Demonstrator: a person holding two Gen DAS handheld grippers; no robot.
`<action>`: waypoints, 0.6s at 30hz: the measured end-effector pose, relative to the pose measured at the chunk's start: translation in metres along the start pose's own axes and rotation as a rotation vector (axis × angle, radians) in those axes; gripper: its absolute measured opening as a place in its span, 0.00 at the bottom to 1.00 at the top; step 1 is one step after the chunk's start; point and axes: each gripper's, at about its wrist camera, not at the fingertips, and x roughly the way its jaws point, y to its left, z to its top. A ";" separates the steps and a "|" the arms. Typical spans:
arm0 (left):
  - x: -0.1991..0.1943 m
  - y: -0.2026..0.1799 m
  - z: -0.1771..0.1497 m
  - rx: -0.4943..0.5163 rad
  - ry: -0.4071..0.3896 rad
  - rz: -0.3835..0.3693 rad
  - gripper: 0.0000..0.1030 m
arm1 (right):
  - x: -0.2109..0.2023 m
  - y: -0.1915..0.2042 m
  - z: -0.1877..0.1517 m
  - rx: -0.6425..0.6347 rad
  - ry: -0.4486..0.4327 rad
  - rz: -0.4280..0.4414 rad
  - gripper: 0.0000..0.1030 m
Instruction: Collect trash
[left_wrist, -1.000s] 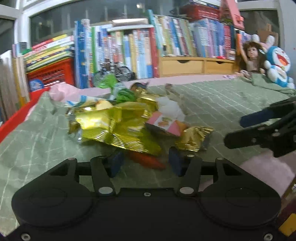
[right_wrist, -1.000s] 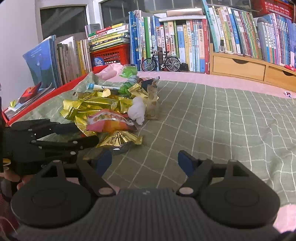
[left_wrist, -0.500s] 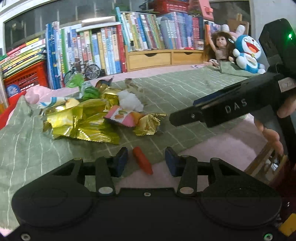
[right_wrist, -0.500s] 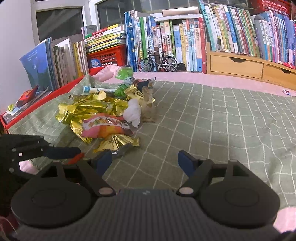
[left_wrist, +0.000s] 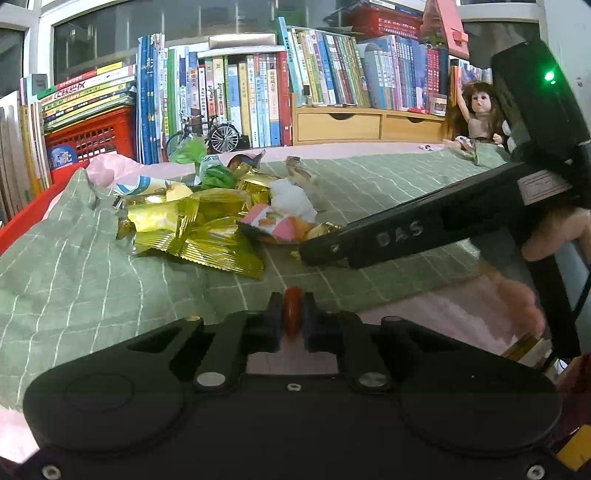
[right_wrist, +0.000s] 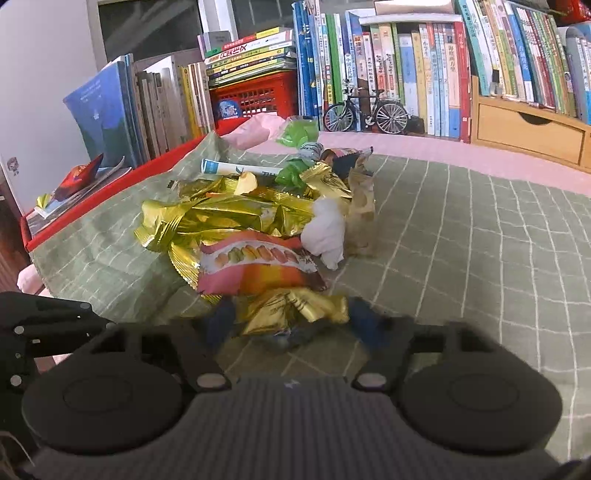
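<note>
A heap of trash lies on the green checked cloth: gold wrappers, a pink-orange snack packet and a white tissue. My left gripper is shut on a small red piece at the cloth's near edge. My right gripper reaches the heap's near end. Its jaws are closing, with a crumpled gold wrapper between the blue fingers, which stand at its edges without squeezing it. From the left wrist view, the right gripper comes in from the right over that wrapper.
Behind the heap stand rows of books, a red crate, a model bicycle and wooden drawers. A doll sits far right. A red tray edge borders the cloth on the left. A person's hand holds the right gripper.
The left jaws have closed on the red piece. The right gripper has moved forward onto the gold wrapper and its jaws have narrowed around it.
</note>
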 end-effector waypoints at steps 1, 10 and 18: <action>0.000 -0.001 0.000 0.004 -0.001 0.005 0.10 | -0.003 -0.002 0.000 0.011 -0.004 0.010 0.51; -0.004 -0.008 0.002 0.001 -0.006 0.012 0.10 | -0.032 -0.006 -0.005 0.000 -0.039 -0.023 0.38; -0.013 -0.019 0.004 0.017 -0.020 -0.003 0.10 | -0.059 -0.011 -0.015 0.020 -0.059 -0.036 0.34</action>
